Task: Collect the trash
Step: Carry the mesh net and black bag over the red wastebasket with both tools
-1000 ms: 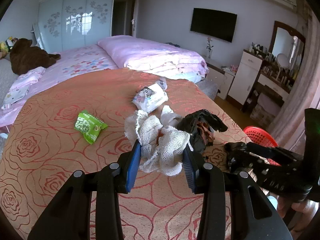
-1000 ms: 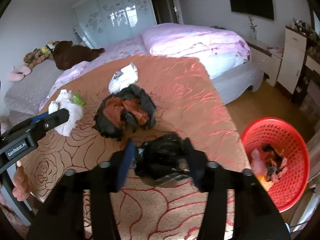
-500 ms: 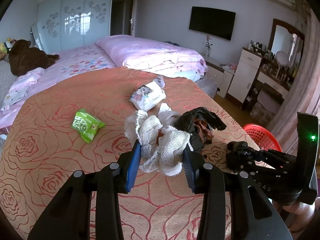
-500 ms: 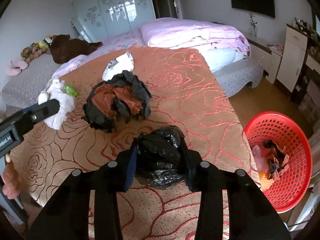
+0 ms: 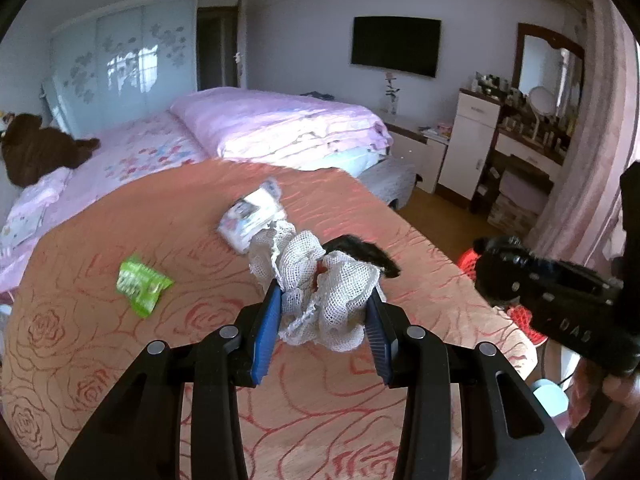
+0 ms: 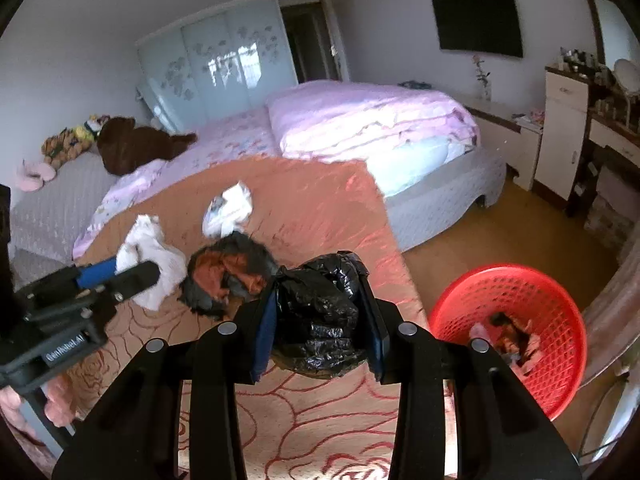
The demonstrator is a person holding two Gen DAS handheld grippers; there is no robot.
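- Holding steady matters: left gripper [image 5: 324,312] pinches the white mesh wad [image 5: 320,280], and right gripper [image 6: 320,320] has just closed on the black plastic bag [image 6: 320,320].
- Carry both over the red basket [image 6: 516,288] before letting go.

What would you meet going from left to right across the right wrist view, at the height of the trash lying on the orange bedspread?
Left claw → white mesh wad → open black bag with orange trash → crumpled black bag in the right claw → red basket.
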